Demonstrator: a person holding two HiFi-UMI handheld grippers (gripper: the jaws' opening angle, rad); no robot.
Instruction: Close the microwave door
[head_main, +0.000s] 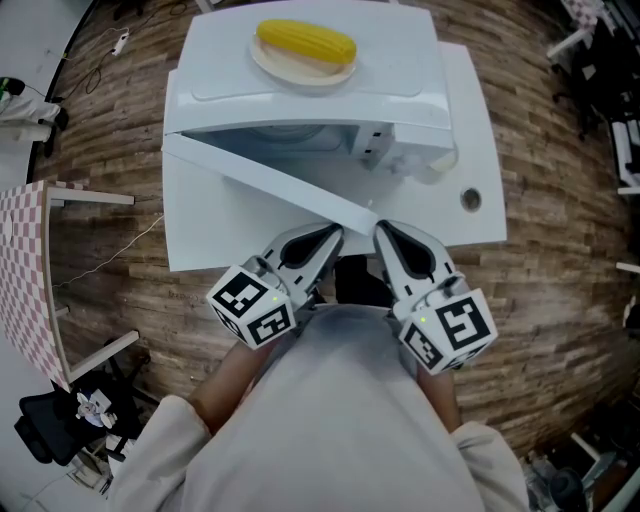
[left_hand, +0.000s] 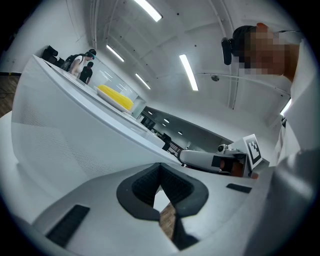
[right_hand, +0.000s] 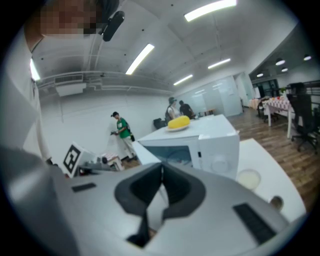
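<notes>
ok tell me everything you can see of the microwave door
The microwave door is white, smooth-looking plastic, standing open: hinged at the microwave's left front corner, it angles out over the white table toward the person. The left gripper view shows a finely dotted patch on it. Its free end lies just ahead of the left gripper and right gripper, both shut; contact cannot be told.

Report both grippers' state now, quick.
Left gripper: shut, holding nothing.
Right gripper: shut, holding nothing.
</notes>
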